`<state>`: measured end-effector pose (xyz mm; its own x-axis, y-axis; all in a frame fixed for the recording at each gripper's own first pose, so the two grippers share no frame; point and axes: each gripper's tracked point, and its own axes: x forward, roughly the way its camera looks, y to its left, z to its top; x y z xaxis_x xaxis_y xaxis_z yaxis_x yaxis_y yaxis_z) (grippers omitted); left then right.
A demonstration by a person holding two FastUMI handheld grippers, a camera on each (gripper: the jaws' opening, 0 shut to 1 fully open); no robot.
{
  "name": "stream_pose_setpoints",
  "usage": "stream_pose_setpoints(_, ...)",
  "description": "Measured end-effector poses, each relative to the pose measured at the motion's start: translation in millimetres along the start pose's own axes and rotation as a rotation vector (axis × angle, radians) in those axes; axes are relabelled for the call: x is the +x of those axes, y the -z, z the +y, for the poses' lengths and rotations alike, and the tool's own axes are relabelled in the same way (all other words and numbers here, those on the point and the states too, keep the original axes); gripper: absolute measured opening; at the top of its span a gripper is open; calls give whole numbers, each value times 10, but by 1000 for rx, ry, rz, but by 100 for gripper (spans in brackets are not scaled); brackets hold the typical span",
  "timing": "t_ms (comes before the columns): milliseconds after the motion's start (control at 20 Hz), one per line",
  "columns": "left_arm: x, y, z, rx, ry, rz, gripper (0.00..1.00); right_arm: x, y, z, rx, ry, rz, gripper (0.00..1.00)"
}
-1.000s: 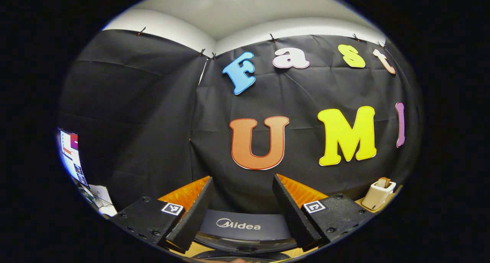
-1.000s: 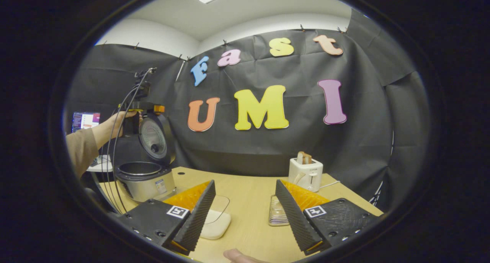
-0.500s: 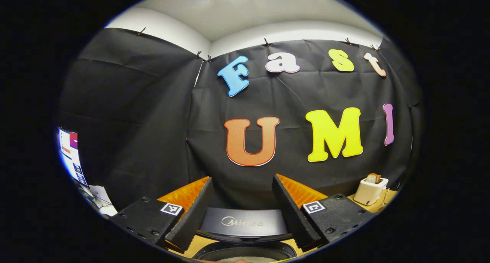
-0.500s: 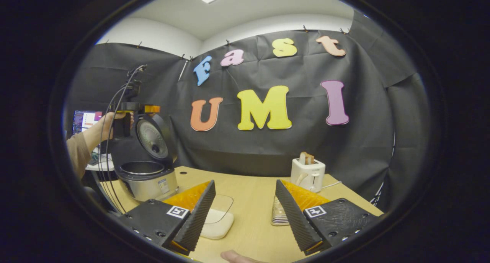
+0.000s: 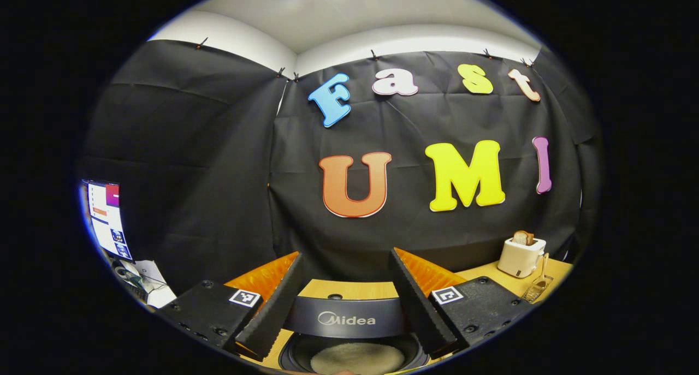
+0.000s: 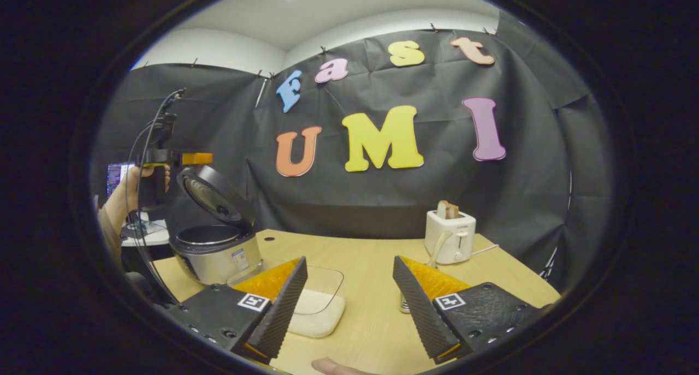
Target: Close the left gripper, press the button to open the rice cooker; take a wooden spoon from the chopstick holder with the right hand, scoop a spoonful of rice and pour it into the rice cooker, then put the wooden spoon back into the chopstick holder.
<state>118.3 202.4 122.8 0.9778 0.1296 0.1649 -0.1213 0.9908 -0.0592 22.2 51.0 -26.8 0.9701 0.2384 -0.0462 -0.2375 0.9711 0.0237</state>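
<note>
The rice cooker (image 6: pixel 218 252) stands at the table's left with its lid (image 6: pixel 215 192) raised. A hand holds my left gripper (image 6: pixel 188 158) just above that lid. In the left gripper view my left gripper (image 5: pixel 346 255) is open, with the lid's front edge (image 5: pixel 347 317) and the pot's inside (image 5: pixel 355 358) below its fingers. My right gripper (image 6: pixel 349 260) is open and holds nothing. The clear chopstick holder (image 6: pixel 404 305) peeks out behind its right finger, the wooden spoon's handle (image 6: pixel 437 249) rising from it. A clear container of rice (image 6: pixel 317 309) lies between the fingers.
A white toaster (image 6: pixel 450 236) with bread stands at the back right of the wooden table (image 6: pixel 360 255), its cord trailing right. The toaster (image 5: pixel 521 255) and the holder (image 5: pixel 536 289) also appear far right in the left gripper view. A monitor (image 5: pixel 106 219) glows at the left.
The left gripper has drawn back from the lid, and the pot's inside has come into view. The right gripper has moved forward; rice container, holder and toaster look nearer.
</note>
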Motion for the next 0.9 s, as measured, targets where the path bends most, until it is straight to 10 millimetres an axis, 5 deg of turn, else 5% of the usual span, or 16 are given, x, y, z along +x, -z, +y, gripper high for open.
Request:
stream_pose_setpoints(150, -207, 220, -6, -8, 10, 38, 92, 24, 23, -37, 3, 10, 9, 91)
stream_pose_setpoints(400, -493, 628, -1, -5, 12, 143, 97, 89, 108, -55, 16, 16, 30, 94)
stream_pose_setpoints(900, -828, 1337, -42, 17, 30, 251, 98, 121, 151, -67, 5, 27, 46, 91)
